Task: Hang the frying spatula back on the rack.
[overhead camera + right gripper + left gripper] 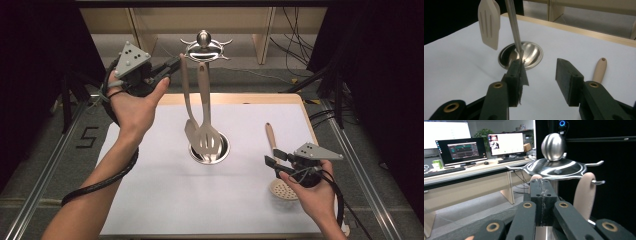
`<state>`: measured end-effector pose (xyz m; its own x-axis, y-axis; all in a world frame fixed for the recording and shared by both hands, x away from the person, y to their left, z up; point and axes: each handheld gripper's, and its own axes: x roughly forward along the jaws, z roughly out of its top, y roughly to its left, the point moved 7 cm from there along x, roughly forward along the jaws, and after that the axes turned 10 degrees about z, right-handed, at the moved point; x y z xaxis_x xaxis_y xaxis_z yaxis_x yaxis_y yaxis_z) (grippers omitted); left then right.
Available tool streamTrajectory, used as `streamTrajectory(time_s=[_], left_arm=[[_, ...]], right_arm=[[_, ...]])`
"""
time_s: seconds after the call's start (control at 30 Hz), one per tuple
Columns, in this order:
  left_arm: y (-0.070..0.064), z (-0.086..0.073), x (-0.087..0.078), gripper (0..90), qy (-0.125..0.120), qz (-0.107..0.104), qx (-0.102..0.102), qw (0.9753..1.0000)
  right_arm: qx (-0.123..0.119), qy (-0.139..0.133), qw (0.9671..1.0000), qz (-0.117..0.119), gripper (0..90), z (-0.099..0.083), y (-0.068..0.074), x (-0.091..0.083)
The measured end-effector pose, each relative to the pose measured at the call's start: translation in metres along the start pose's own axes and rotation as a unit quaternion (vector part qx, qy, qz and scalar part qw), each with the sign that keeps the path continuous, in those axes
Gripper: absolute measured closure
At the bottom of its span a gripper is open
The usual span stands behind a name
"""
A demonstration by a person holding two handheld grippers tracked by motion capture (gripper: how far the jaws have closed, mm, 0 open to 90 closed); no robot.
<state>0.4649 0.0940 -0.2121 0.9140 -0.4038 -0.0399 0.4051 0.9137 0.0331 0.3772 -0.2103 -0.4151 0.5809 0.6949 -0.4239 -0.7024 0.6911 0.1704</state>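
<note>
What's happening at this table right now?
A person is hanging utensils on a steel rack. The left gripper is shut at the top of a spatula handle by the rack's hooks; a slotted turner already hangs there. The right gripper is open beside a skimmer lying on the table.

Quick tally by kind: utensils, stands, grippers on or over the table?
Utensils: 3: solid spatula and slotted turner hanging on the rack, skimmer lying on the table.
Stands: 1: steel utensil stand.
Grippers: 2: left gripper, right gripper.
Total: 6
</note>
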Motion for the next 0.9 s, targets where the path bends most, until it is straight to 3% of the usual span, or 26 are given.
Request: streamTrajectory(time_s=[0.13, 0.17, 0.4, 0.53, 0.63, 0.77, 0.8, 0.9], left_arm=[[0.004, 0.000, 0.004, 89.2, 0.003, 0.004, -0.003, 1.0000], [0.004, 0.000, 0.006, 89.2, 0.002, 0.005, -0.007, 1.0000], [0.009, 0.000, 0.013, 89.2, 0.004, 0.014, -0.010, 0.9998], [0.010, 0.001, 0.016, 89.1, 0.005, 0.018, -0.009, 0.9998], [0.012, 0.000, 0.020, 89.1, 0.005, 0.021, -0.011, 0.9997], [0.013, 0.001, 0.024, 89.1, 0.006, 0.024, -0.011, 0.9996], [0.013, 0.001, 0.025, 89.1, 0.007, 0.025, -0.011, 0.9996], [0.014, 0.001, 0.027, 89.1, 0.006, 0.026, -0.013, 0.9996]], right_arm=[[0.010, -0.005, 0.9999, 0.006, 58.0, 0.000, 0.001, 0.001], [0.004, 0.005, 1.0000, 0.000, 58.0, -0.001, -0.001, 0.000], [0.005, 0.008, 1.0000, 0.002, 57.9, -0.001, -0.001, 0.000], [0.000, 0.004, 1.0000, 0.005, 58.0, 0.000, -0.001, 0.000], [-0.018, 0.004, 0.9998, -0.002, 57.9, 0.000, -0.004, -0.001], [-0.018, 0.000, 0.9998, -0.004, 58.0, 0.001, -0.005, 0.000], [0.002, 0.001, 1.0000, -0.001, 57.9, 0.000, -0.001, 0.001], [0.006, 0.004, 1.0000, 0.002, 58.0, -0.001, -0.001, 0.001]])
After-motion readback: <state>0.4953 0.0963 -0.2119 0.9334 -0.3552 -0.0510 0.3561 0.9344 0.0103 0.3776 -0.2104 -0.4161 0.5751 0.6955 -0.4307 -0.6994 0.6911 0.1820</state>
